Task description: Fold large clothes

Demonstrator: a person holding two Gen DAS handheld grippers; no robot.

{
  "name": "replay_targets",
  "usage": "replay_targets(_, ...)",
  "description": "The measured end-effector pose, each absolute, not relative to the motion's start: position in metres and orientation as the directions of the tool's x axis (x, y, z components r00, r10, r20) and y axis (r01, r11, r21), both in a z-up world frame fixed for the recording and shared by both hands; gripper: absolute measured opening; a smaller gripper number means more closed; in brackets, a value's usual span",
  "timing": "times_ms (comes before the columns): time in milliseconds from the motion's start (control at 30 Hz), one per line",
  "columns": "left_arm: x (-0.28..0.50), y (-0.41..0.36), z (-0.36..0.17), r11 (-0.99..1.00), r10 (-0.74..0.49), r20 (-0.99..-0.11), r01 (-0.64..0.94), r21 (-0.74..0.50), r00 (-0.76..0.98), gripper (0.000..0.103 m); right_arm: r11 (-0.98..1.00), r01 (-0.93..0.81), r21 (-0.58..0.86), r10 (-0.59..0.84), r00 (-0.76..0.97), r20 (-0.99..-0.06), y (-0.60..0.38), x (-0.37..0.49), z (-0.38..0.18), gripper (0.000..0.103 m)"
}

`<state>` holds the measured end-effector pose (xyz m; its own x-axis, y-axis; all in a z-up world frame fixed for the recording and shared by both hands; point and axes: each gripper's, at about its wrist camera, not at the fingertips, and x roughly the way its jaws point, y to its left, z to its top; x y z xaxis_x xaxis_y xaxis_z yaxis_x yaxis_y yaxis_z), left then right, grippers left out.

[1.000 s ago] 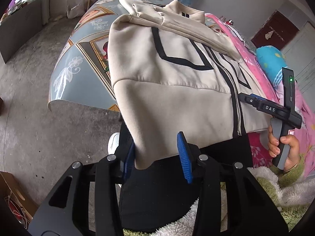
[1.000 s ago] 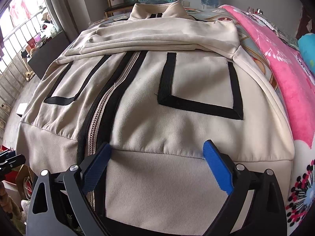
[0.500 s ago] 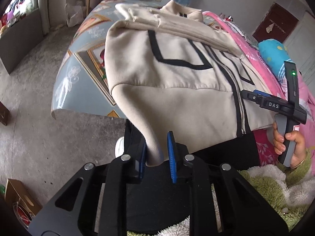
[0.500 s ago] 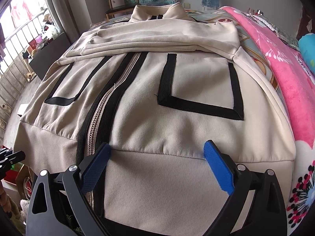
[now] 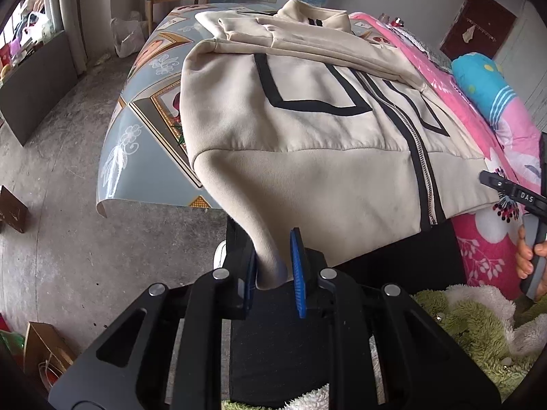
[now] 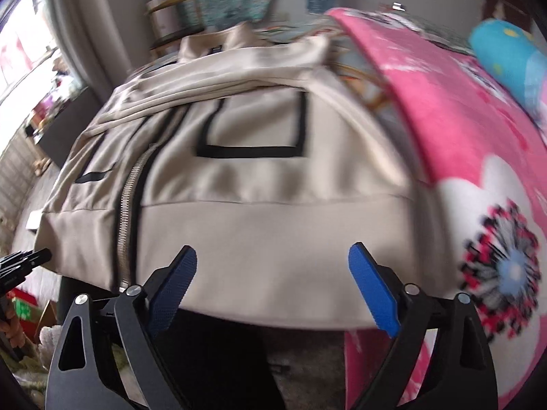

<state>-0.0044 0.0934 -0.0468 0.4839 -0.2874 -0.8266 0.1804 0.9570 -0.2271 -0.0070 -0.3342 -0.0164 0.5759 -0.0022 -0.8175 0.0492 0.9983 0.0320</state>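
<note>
Left gripper (image 5: 273, 270) is clamped on the jacket (image 5: 307, 157) hem corner; right gripper (image 6: 273, 285) jaws are closing, hem just ahead, nothing pinched.

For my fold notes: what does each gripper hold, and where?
Left gripper: beige jacket, pinched at its lower hem corner. Right gripper: nothing, jaws closing.

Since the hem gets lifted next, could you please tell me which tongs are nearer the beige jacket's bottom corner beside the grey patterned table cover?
Left. The left tongs pinch that corner of the beige zip-up jacket; the right tongs, closing, hover apart near the opposite hem corner.
</note>
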Motion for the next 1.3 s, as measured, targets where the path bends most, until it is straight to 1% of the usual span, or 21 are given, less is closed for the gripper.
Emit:
replay_targets(100,-0.005,0.092,-0.046,0.959,-0.276,-0.829,0.192,-0.207,0.486,0.017,0.993,0.117,0.02,-0.052,0.586,-0.809,-0.361,-0.017,-0.009,0.077)
replay_targets(200,-0.005,0.09,-0.046,0.961,-0.266,-0.831,0.199,-0.19,0.488,0.017,0.989,0.145,0.023,-0.065,0.579,-0.813,-0.377,-0.017,-0.01,0.069)
replay_targets(233,-0.006,0.09,-0.046,0.962,-0.264,-0.831,0.199,-0.189,0.489,0.017,0.988,0.151,0.034,-0.059,0.57,-0.82,-0.381,-0.015,-0.013,0.064)
replay_targets(267,-0.006,0.09,-0.046,0.961,-0.265,-0.832,0.198,-0.19,0.488,0.017,0.987,0.155,0.044,-0.052,0.563,-0.825,-0.383,-0.014,-0.016,0.062)
replay_targets(333,-0.006,0.09,-0.045,0.962,-0.265,-0.831,0.198,-0.19,0.489,0.017,0.985,0.16,0.06,-0.038,0.547,-0.836,-0.386,-0.014,-0.022,0.049)
replay_targets(367,-0.006,0.09,-0.045,0.962,-0.263,-0.83,0.197,-0.188,0.491,0.017,0.985,0.162,0.063,-0.035,0.538,-0.842,-0.386,-0.015,-0.026,0.046)
replay_targets(433,-0.008,0.091,-0.044,0.962,-0.262,-0.828,0.198,-0.186,0.496,0.017,0.985,0.16,0.059,-0.033,0.52,-0.853,-0.383,-0.019,-0.032,0.037)
replay_targets(500,-0.011,0.09,-0.042,0.962,-0.26,-0.825,0.204,-0.18,0.502,0.017,0.987,0.158,0.026,-0.059,0.51,-0.858,-0.379,-0.022,-0.036,0.034)
replay_targets(600,-0.015,0.088,-0.039,0.96,-0.26,-0.819,0.231,-0.161,0.512,0.017,0.986,0.167,0.026,-0.063,0.506,-0.86,-0.38,-0.028,-0.035,0.03)
replay_targets(667,-0.017,0.087,-0.036,0.958,-0.258,-0.815,0.245,-0.148,0.519,0.017,0.986,0.163,0.043,-0.046,0.505,-0.862,-0.382,-0.028,-0.035,0.025)
replay_targets(700,-0.018,0.086,-0.034,0.957,-0.263,-0.81,0.251,-0.148,0.525,0.017,0.986,0.16,0.045,-0.042,0.505,-0.862,-0.381,-0.028,-0.035,0.02)
replay_targets(733,-0.018,0.086,-0.031,0.955,-0.267,-0.804,0.256,-0.148,0.531,0.014,0.987,0.155,0.036,-0.048,0.507,-0.86,-0.379,-0.028,-0.033,0.014)
replay_targets(800,-0.018,0.085,-0.023,0.953,-0.275,-0.79,0.263,-0.149,0.548,0.01,0.989,0.139,0.044,-0.034,0.516,-0.856,-0.376,-0.028,-0.027,0.007)
replay_targets(833,-0.018,0.086,-0.018,0.951,-0.286,-0.777,0.266,-0.158,0.561,0.008,0.99,0.135,0.048,-0.03,0.523,-0.852,-0.375,-0.028,-0.023,0.007)
replay_targets(1000,-0.007,0.09,0.015,0.933,-0.353,-0.705,0.283,-0.221,0.615,0.006,0.993,0.104,0.055,-0.017,0.589,-0.808,-0.367,-0.023,0.009,0.006)
replay_targets(1167,0.029,0.102,0.039,0.913,-0.408,-0.647,0.267,-0.309,0.645,0.006,0.996,0.066,0.058,0.0,0.663,-0.749,-0.361,0.003,0.039,0.006)
replay_targets(1233,0.046,0.107,0.045,0.91,-0.41,-0.636,0.255,-0.325,0.654,0.006,0.997,0.051,0.065,0.012,0.692,-0.722,-0.358,0.02,0.051,0.006)
replay_targets(1300,0.066,0.11,0.052,0.917,-0.394,-0.627,0.243,-0.315,0.672,0.006,0.997,0.043,0.063,0.013,0.715,-0.7,-0.358,0.037,0.06,0.006)
